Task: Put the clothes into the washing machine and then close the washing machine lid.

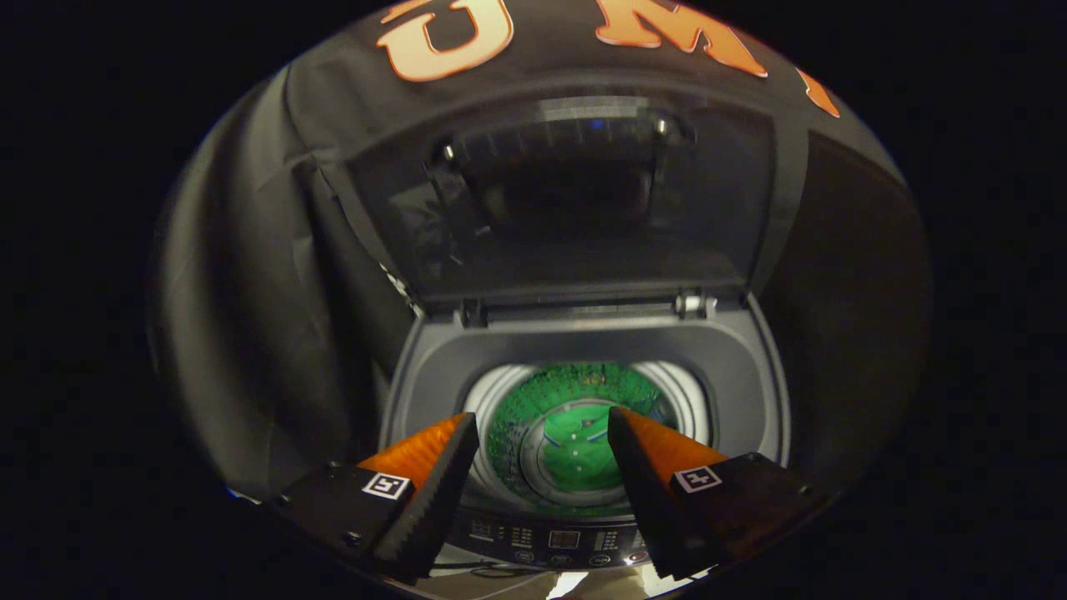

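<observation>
Currently the gripper (542,454) has its jaws wide apart with nothing between the fingers; neither pad touches any surface. Through the gap, just ahead and below, the drum (575,442) of the washer (750,358) is visible. The drum floor appears green, with a round plate at its centre. Whether any clothes lie inside cannot be told; no loose garment is seen near the fingers.

Just under the fingers runs the control panel (563,540) on the washer's near edge. Beyond the drum opening, the lid (583,208) stands raised on its hinges (696,302) at the far rim, with its dark glass face toward the gripper.

Handling judgement: the lid is probably a rigid, fairly light panel with a smooth, likely slippery glass face. Take hold at its free top edge, farthest from the hinges, or push there to tip it forward. Lower it under control, as glass may crack if dropped. Clothes, being soft and limp, call for a pinch on a bunched fold.
</observation>
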